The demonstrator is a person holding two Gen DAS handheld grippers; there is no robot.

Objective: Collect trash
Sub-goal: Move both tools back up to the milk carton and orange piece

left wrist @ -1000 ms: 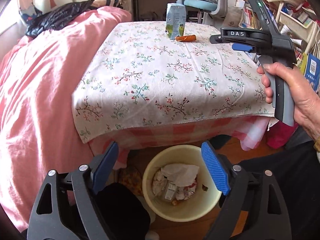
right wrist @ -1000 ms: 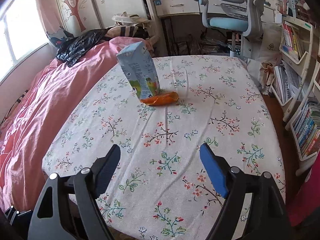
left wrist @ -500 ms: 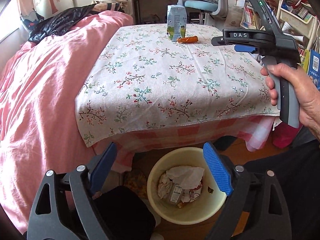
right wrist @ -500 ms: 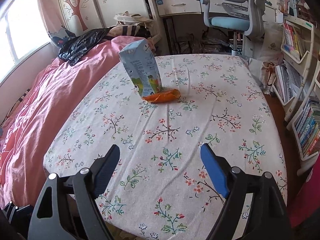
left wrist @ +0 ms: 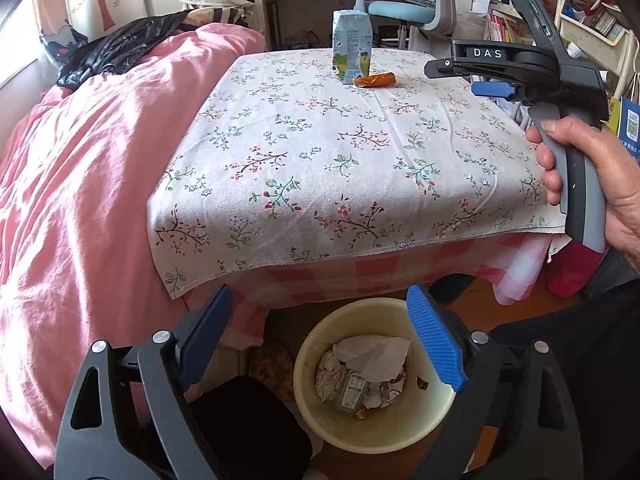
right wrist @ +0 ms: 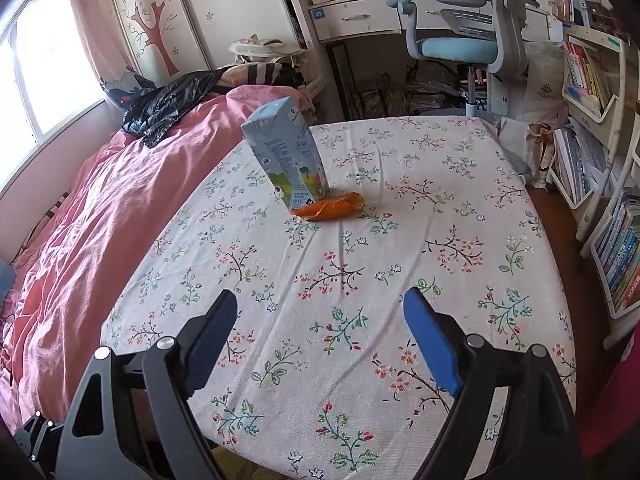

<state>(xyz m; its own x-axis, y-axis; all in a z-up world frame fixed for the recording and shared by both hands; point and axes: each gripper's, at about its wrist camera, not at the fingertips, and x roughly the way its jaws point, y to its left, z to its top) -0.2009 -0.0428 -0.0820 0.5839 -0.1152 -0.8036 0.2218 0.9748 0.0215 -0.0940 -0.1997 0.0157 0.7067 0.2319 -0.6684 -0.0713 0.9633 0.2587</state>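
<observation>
A light blue drink carton [right wrist: 289, 156] stands upright on the floral tablecloth [right wrist: 360, 280], with an orange wrapper [right wrist: 330, 210] lying against its base. Both also show far off in the left wrist view, the carton [left wrist: 352, 46] and the wrapper [left wrist: 375, 79]. My right gripper [right wrist: 320, 344] is open and empty above the table's near half, well short of them. My left gripper [left wrist: 320, 340] is open and empty, held over a cream trash bin [left wrist: 438, 412] on the floor that holds crumpled paper and packaging. The right gripper's body [left wrist: 520, 68] shows in the left wrist view.
A bed with a pink cover [right wrist: 80, 220] lies along the table's left side, a black bag [right wrist: 172, 104] on it. A desk and blue chair [right wrist: 460, 44] stand behind. Bookshelves [right wrist: 600, 160] line the right. A black object [left wrist: 248, 428] sits beside the bin.
The left gripper has drawn back and tilted up slightly, so the bin sits a little further right between its fingers. The right gripper has edged towards the carton. Both stayed open.
</observation>
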